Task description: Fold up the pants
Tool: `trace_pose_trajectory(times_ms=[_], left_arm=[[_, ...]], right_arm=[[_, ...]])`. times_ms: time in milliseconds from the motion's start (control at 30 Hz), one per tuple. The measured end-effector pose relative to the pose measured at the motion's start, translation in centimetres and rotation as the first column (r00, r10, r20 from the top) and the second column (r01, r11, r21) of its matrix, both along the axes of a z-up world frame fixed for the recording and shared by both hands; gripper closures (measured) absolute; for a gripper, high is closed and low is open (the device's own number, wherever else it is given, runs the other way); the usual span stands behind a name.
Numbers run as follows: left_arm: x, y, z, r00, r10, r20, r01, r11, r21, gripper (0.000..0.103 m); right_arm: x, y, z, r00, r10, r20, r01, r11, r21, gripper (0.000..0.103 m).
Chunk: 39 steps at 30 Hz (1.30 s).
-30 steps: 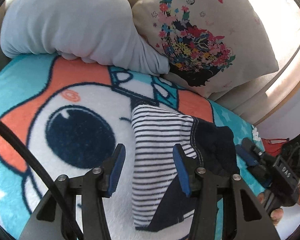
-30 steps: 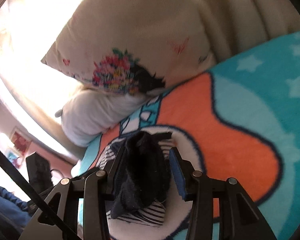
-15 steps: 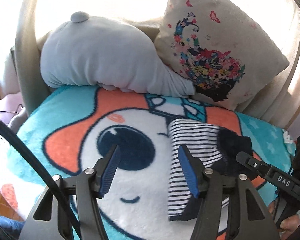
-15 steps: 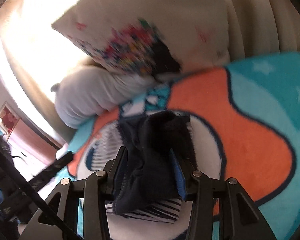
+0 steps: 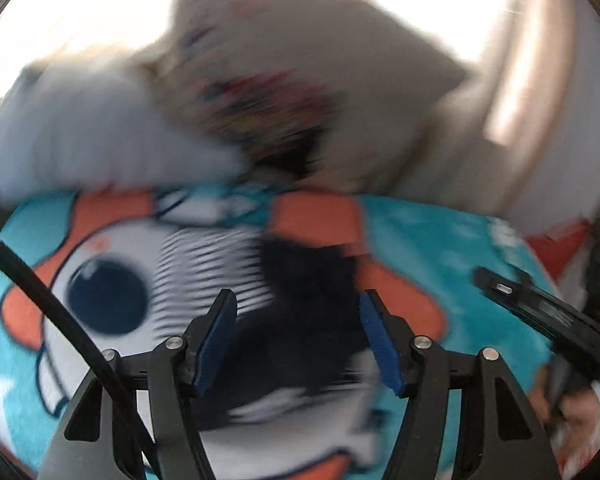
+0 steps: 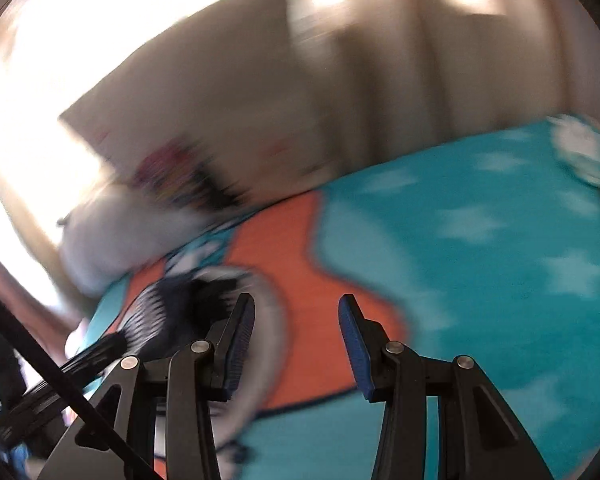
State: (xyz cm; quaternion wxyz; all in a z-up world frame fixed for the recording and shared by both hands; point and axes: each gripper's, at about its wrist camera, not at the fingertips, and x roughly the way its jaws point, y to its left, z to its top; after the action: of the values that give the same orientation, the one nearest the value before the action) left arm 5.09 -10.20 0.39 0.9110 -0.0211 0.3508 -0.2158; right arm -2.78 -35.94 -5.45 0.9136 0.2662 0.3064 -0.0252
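A home interior is indicated, most likely a bed or sofa by a window. The surface is covered by a plush cartoon-print blanket in teal, orange and white. At its far edge, a cream cushion with a floral print and a pale grey soft pillow are propped. Strong daylight and beige curtains are seen behind them.

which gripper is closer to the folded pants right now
Left. The left gripper hangs open right over the folded pants; the right gripper is open off to their side over bare blanket, pants left of its fingers.
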Motion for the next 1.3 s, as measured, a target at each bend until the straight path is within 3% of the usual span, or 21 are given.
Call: trace_pose_trajectory(times_ms=[100,200,367,533,800,1300], left_arm=[[-2.8,-1.9,1.7,0.993,-0.072,0.091,0.070,0.997,0.027,0.039],[-3.8,-1.2,1.6,0.993,-0.042,0.110,0.038,0.999,0.039,0.035],[-3.0,2.1,0.6,0.993,0.082,0.088,-0.088,0.994,0.071,0.035],[-2.7,5.7,-0.9,0.964,0.231,0.133,-0.250,0.958,0.143,0.035],[-0.7,9.6,-2.7,0.945,0.321,0.058,-0.326,0.934,0.149,0.035],[1.1,10.3,-5.1,0.948,0.318,-0.020,-0.310,0.936,0.169,0.035]], right_arm=[[-2.2,-3.4,-0.1,0.995,-0.103,-0.004,0.103,0.993,0.050,0.055],[-2.9,-3.1,-0.3,0.994,-0.104,0.017,0.103,0.993,0.061,0.049],[-0.3,1.9,-1.4,0.998,0.058,-0.007,-0.057,0.997,0.059,0.049],[2.2,7.8,-1.3,0.979,0.204,-0.012,-0.204,0.979,0.026,0.049],[4.1,13.1,-1.4,0.956,0.290,-0.035,-0.291,0.956,-0.029,0.049],[4.9,14.6,0.0,0.964,0.266,0.000,-0.265,0.960,-0.090,0.049]])
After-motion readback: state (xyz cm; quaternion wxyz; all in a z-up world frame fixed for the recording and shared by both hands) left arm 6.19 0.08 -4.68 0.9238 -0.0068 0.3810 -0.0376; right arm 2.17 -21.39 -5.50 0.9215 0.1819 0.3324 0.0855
